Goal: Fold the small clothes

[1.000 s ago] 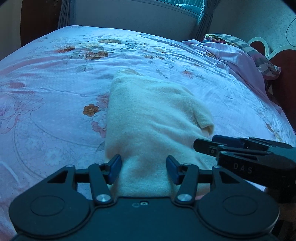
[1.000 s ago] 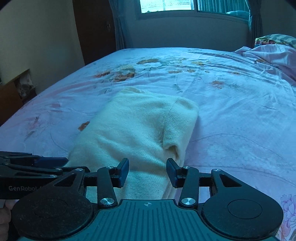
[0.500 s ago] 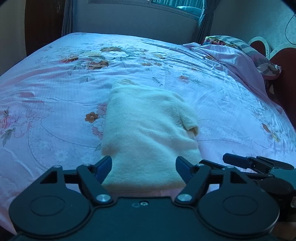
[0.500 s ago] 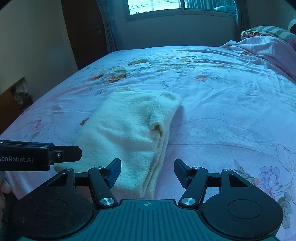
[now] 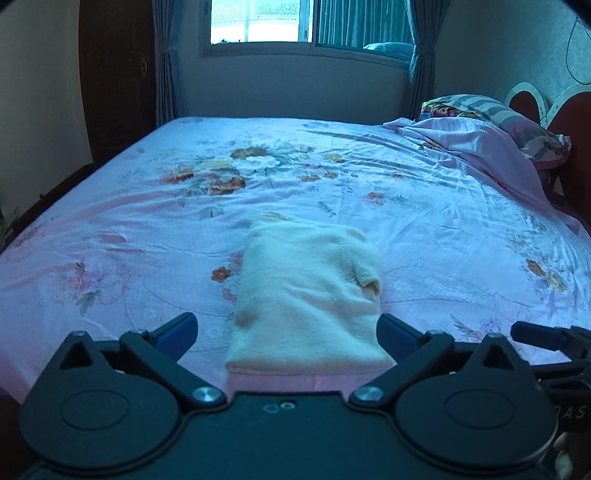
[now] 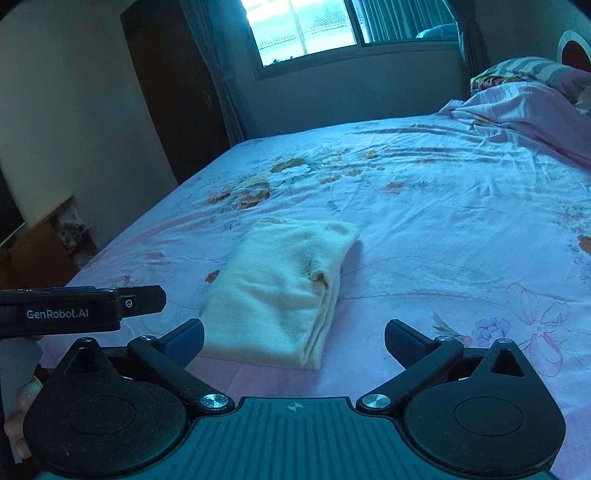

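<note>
A cream folded garment lies on the floral pink bed sheet, near the front edge of the bed. It also shows in the right wrist view, with its layered edge on the right side. My left gripper is open and empty, held back from the garment's near end. My right gripper is open and empty, just right of the garment's near end. Neither touches the cloth.
A crumpled pink blanket and a striped pillow lie at the head of the bed on the right. A window is in the far wall. A dark door and a low cabinet stand at the left.
Both grippers let go of the garment's near end, opened wide and drew back and up. The folded garment stays flat on the bed.
</note>
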A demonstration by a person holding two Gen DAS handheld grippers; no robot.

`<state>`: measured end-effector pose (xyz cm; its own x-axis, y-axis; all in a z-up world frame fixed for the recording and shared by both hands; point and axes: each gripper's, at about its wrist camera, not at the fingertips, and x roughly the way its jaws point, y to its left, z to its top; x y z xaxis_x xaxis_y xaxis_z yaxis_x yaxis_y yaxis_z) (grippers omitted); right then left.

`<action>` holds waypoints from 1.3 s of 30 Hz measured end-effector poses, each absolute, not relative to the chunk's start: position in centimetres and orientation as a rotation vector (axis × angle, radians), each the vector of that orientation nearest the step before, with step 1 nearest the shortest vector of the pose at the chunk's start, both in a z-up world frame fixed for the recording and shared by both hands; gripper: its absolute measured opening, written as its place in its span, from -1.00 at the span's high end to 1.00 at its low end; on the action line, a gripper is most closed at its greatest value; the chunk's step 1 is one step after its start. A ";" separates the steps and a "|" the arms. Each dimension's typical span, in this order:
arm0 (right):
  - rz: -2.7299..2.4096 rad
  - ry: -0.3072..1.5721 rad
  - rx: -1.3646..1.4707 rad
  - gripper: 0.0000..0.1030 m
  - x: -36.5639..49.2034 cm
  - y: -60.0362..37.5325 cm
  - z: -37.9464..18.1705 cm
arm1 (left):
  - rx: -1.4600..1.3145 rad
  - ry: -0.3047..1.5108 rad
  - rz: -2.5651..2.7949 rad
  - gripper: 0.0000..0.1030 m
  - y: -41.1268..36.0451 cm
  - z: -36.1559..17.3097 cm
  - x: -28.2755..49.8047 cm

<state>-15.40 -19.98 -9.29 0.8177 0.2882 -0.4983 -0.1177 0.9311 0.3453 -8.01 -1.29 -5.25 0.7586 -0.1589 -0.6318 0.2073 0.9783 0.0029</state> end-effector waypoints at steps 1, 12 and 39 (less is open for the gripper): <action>0.212 0.568 0.302 -0.99 -16.1 -20.0 -8.8 | 0.095 0.667 -0.194 -0.97 -1.5 -4.7 -8.8; 0.126 0.469 0.244 -1.00 -22.6 -20.7 -4.9 | -0.034 0.574 -0.279 -0.97 -0.7 -1.9 -14.1; 0.111 0.418 0.226 -0.99 -23.3 -21.4 -4.3 | 0.068 0.606 -0.203 -0.97 -2.1 -2.7 -14.8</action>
